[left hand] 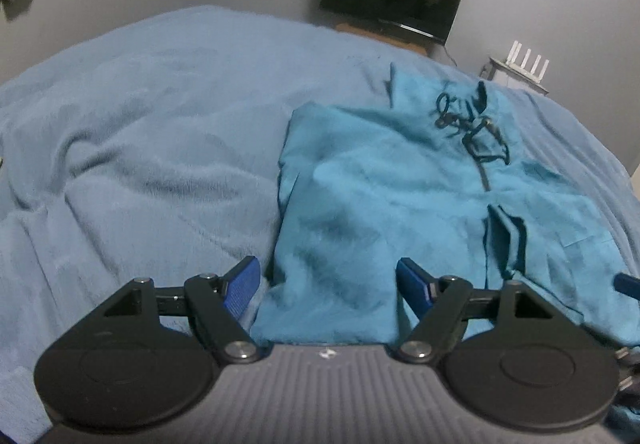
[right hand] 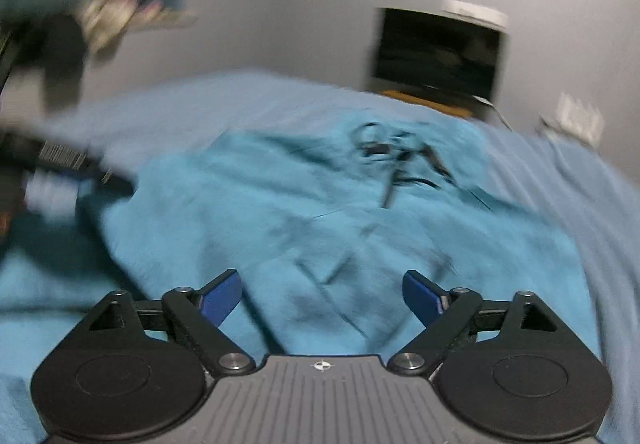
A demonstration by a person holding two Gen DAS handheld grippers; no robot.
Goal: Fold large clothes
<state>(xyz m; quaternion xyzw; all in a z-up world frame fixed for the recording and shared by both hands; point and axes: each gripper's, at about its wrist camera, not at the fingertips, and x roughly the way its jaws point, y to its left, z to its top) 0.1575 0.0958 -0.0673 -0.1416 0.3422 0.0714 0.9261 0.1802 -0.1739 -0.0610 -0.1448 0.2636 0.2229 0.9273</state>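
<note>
Bedtop hoodie [left hand: 360,184] lies under wide fingers [left hand: 244,284] (both empty).

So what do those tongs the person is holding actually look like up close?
Both look alike. The left tongs and right tongs each have two matte black round discs at the base, black angled link arms joined by silver bolts, and fingers tipped with ribbed blue pads. Between the discs sits a grey ridged body with a small white crosshair mark. No cables, sleeves or hands show clearly.

Open right claw [right hand: 322,294] above blurred, seemingly teal garment [right hand: 320,212]
</note>
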